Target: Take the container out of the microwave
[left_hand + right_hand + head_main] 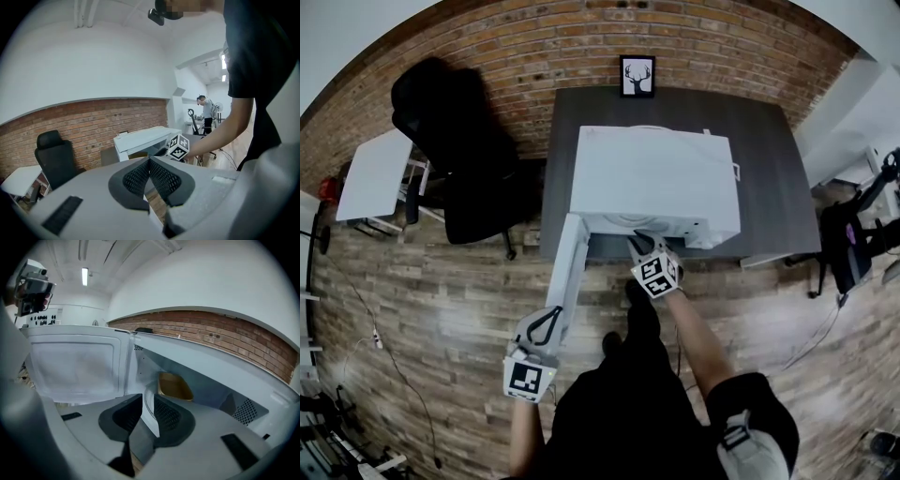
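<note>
The main risk is a glancing approach. The right gripper (147, 399) stands at the mouth of the microwave (656, 178), jaws apart with nothing between them. The container (174, 386) still sits deep in the cavity, centre-right of the right gripper view. A light tray like that would likely skid back or tilt if one jaw nudges its rim. The open door (75, 362) could also swing against the reaching arm. The left gripper (149, 161) waits at the door's free end, jaws closed tip to tip (whether they pinch the door I cannot tell). The container is shallow, round-cornered and mustard-tan, apparently thin-walled, so a hard squeeze might buckle it. The cavity walls are smooth white with perforated vents, and the jaw pads are dark and ribbed.
</note>
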{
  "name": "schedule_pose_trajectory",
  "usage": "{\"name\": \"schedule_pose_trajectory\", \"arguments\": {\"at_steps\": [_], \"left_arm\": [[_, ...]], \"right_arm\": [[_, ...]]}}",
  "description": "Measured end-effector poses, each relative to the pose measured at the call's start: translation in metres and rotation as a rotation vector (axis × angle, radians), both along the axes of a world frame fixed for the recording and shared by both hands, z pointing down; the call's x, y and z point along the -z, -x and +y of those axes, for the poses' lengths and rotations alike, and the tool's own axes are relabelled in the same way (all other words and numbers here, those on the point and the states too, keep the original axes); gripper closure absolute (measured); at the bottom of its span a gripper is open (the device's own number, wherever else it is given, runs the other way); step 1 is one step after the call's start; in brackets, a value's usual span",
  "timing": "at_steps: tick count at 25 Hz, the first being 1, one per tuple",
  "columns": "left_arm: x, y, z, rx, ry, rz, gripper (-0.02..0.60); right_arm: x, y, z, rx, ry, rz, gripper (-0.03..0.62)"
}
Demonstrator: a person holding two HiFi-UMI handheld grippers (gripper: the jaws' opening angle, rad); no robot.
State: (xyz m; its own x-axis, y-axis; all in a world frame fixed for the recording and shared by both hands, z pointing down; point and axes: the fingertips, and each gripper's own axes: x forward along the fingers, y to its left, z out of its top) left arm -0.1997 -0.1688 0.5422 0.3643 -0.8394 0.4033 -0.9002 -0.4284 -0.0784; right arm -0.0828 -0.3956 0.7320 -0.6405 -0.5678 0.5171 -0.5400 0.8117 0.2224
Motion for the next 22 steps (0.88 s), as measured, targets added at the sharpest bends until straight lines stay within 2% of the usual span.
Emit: {"name": "schedule_pose_trajectory", "arguments": {"at_steps": [8, 13, 22], "left_arm": [[-0.003, 0.005, 0.008, 0.033, 0.021, -0.006, 0.58], [-0.008, 0.013, 0.011, 0.055, 0.03, 0.001, 0.58], [-0.014, 0.017, 0.015, 0.084, 0.065, -0.008, 0.58]], "right_arm": [[-0.022, 0.02, -0.024, 0.011, 0.01, 0.016, 0.491], [-0.031, 0.03, -0.045, -0.003, -0.031, 0.043, 0.471], [-0.033, 0.038, -0.066, -0.019, -0.038, 0.056, 0.47]]}}
